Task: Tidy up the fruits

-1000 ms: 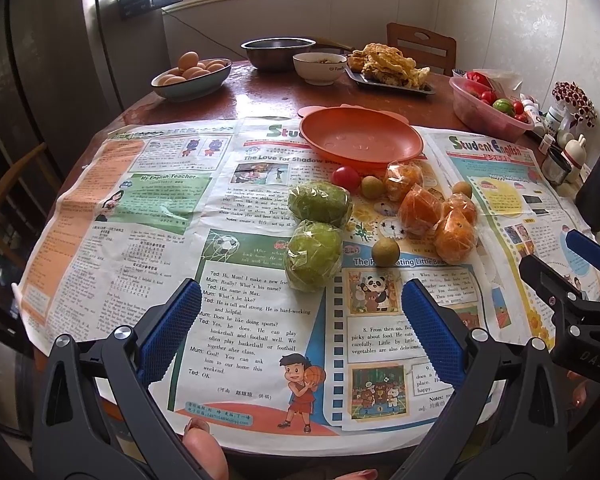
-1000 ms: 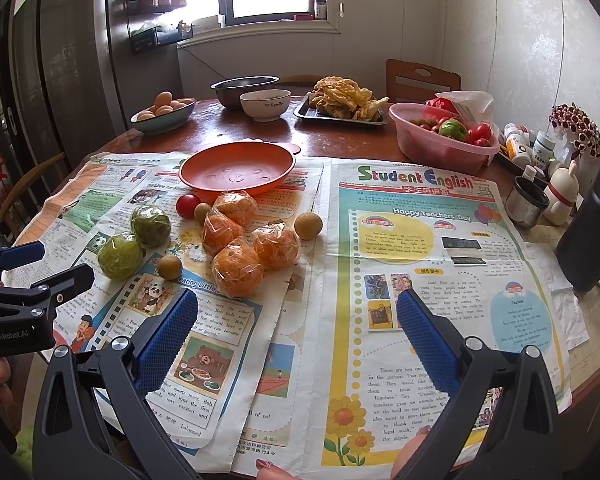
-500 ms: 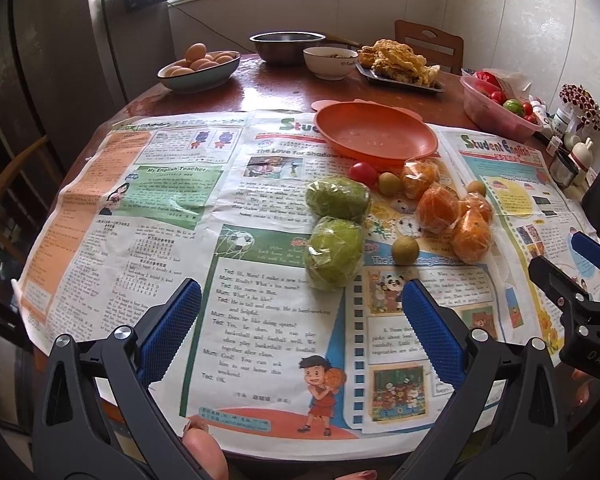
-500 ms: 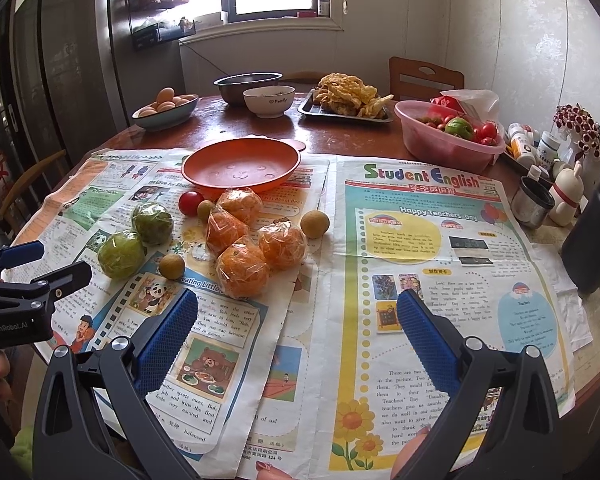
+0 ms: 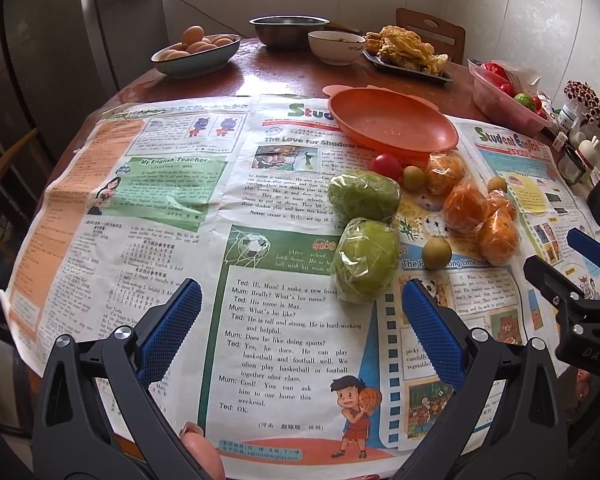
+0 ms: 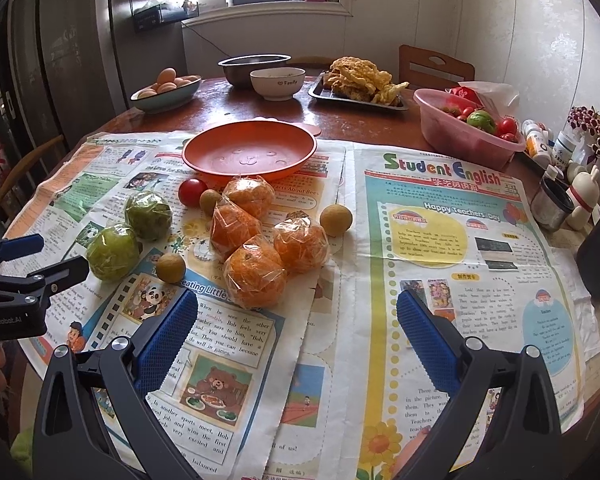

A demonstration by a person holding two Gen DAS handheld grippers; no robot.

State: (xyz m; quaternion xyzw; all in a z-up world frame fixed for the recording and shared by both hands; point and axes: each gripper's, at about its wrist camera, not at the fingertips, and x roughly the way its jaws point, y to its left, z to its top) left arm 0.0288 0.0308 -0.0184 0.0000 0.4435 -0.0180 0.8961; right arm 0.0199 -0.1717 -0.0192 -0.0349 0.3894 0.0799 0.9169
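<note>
Fruit lies on newspapers in front of an empty orange plate [image 5: 392, 126] [image 6: 249, 153]. Two wrapped green fruits [image 5: 365, 260] [image 6: 112, 253] lie left. Several wrapped oranges [image 6: 255, 276] [image 5: 465, 208] lie in the middle, with a red tomato [image 6: 192, 192] [image 5: 386, 166] and three small brown fruits [image 6: 336, 220] [image 5: 436, 253] around them. My left gripper [image 5: 300, 330] is open and empty, just short of the near green fruit. My right gripper [image 6: 296, 336] is open and empty, just short of the nearest orange.
At the back of the round wooden table [image 5: 268, 80] stand an egg bowl [image 6: 166, 92], a steel bowl [image 6: 254, 66], a white bowl [image 6: 277, 83], a tray of fried food [image 6: 360, 84] and a pink basin of produce [image 6: 470, 128]. Bottles and a cup [image 6: 552, 204] stand at the right edge.
Both grippers have moved forward toward the fruit, which now looks nearer. Both stay open. No fruit has moved.
</note>
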